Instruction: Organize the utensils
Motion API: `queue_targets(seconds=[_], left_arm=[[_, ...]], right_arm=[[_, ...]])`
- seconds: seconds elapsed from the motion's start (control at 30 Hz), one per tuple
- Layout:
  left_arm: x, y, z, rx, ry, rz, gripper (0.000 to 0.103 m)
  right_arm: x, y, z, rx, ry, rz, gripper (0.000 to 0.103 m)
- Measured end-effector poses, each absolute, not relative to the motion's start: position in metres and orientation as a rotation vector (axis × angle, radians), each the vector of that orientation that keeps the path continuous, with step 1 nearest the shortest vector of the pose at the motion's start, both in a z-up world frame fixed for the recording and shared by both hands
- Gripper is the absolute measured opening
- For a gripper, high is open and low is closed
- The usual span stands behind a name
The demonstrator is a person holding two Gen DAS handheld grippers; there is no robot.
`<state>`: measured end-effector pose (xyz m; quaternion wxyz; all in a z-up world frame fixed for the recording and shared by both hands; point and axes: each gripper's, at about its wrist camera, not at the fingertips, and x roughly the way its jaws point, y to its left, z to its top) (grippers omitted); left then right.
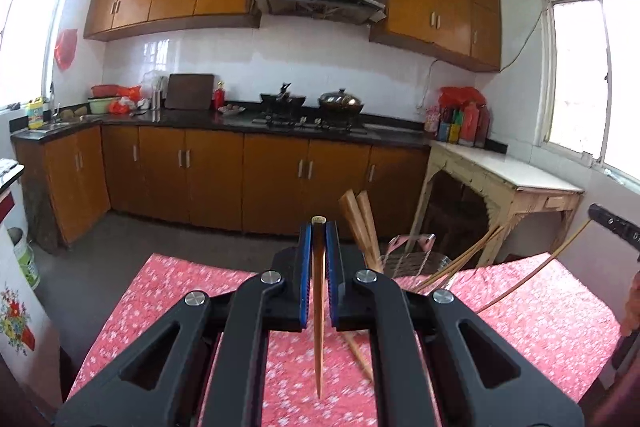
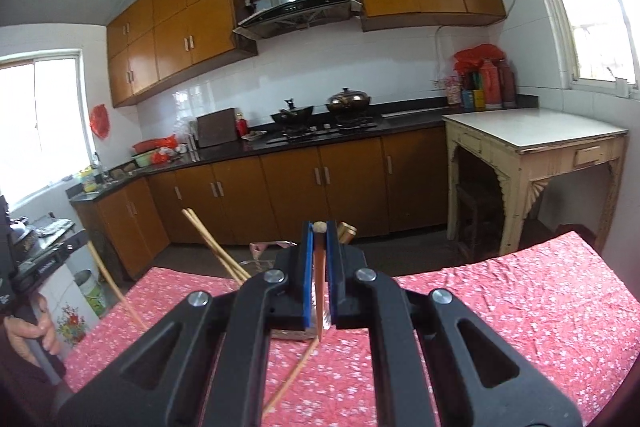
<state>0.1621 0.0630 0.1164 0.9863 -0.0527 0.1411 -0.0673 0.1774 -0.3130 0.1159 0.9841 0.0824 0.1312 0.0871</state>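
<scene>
My left gripper (image 1: 319, 227) is shut on a brown wooden chopstick (image 1: 318, 327), held upright above the table with its thin end pointing down. Just right of it stands a clear glass holder (image 1: 416, 259) with several chopsticks (image 1: 360, 227) leaning in it. My right gripper (image 2: 319, 229) is shut on another wooden chopstick (image 2: 319, 303), also held upright. The glass holder (image 2: 262, 251) shows behind the right jaws, mostly hidden, with two chopsticks (image 2: 212, 243) leaning out to the left. A loose chopstick (image 2: 292, 371) lies on the cloth under the right gripper.
The table carries a red flowered cloth (image 1: 540, 319). The other hand-held gripper (image 2: 36, 267) and a hand show at the left edge of the right wrist view. Beyond stand kitchen cabinets, a stove with pots (image 1: 316, 103), and a cream side table (image 2: 536, 135).
</scene>
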Motion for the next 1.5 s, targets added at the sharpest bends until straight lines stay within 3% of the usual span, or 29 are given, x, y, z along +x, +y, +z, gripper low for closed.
queue_targets(seconds=[0.47, 1.5], left_arm=[[0.205, 0.007, 0.192, -0.18, 0.13, -0.195, 0.007], [0.296, -0.038, 0.145, -0.123, 0.237, -0.138, 0.007]], right_arm=[[0.239, -0.27, 0.168, 0.127, 0.212, 0.198, 0.007], [0.352, -0.263, 0.109, 0.169, 0.414, 0.222, 0.007]])
